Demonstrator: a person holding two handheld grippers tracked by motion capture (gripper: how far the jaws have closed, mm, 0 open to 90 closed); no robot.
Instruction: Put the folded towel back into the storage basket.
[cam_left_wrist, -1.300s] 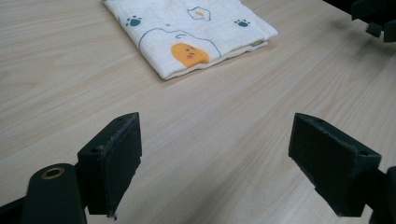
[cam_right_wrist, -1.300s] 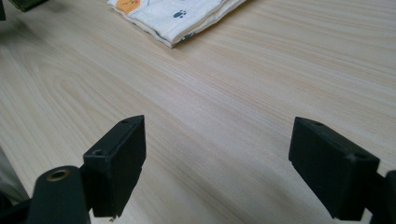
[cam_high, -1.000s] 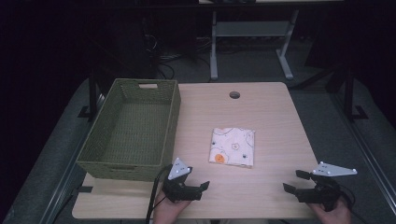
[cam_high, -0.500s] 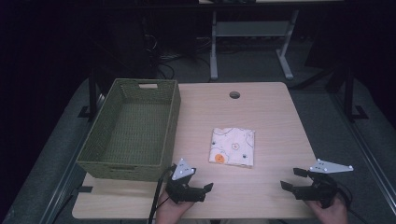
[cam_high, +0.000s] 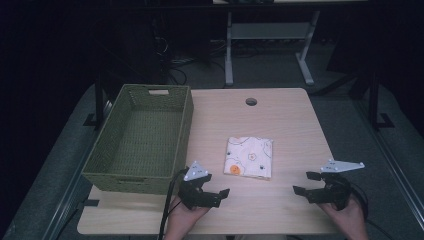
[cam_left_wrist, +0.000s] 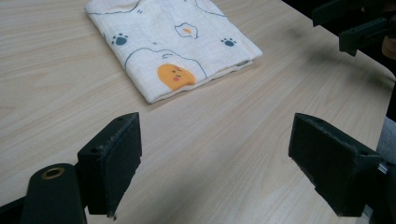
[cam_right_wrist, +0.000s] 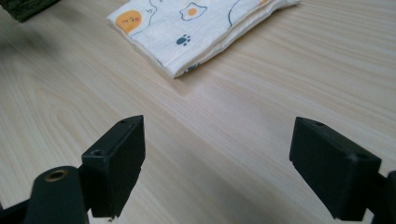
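Observation:
A folded white cloth (cam_high: 249, 157) printed with eggs and paw marks lies flat on the wooden table (cam_high: 285, 120), right of centre. My left gripper (cam_high: 219, 196) is near the front edge, just below and left of the cloth, open and empty. In the left gripper view its jaws (cam_left_wrist: 219, 140) stand wide apart, with the cloth (cam_left_wrist: 173, 42) a short way ahead. My right gripper (cam_high: 303, 183) is at the front right, open, pointing left toward the cloth. The right gripper view has the jaws (cam_right_wrist: 219, 140) spread over bare wood, with the cloth (cam_right_wrist: 201, 23) beyond them.
A green woven basket (cam_high: 142, 140) with nothing in it stands on the table's left side, close to the left gripper. A cable hole (cam_high: 251, 101) sits near the far edge. Dark floor and desk legs lie beyond the table.
Both grippers have edged slightly forward toward the cloth. The cloth and the basket have not moved, and both grippers stay open.

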